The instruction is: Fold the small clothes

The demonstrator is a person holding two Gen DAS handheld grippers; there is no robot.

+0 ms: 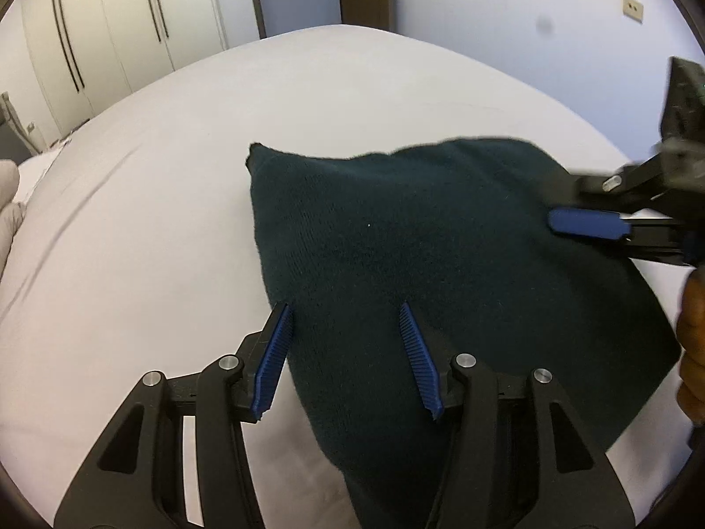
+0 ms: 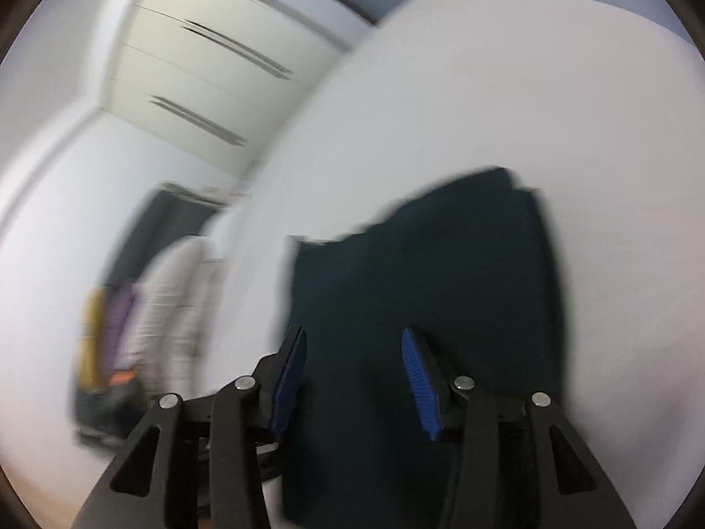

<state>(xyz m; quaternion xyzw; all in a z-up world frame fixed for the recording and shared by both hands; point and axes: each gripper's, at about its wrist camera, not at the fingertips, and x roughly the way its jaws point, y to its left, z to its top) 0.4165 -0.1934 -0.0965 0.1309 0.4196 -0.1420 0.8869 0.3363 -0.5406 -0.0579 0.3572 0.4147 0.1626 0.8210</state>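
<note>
The left claw is spread wide at the bottom of the frame, holding nothing. Its fingers hang over the near edge of the dark cloth. The right claw is spread wide too, over the same cloth. The cloth lies in the middle of the white bed. A closet stands at the upper left.

One dark knit garment, two tongs
</note>
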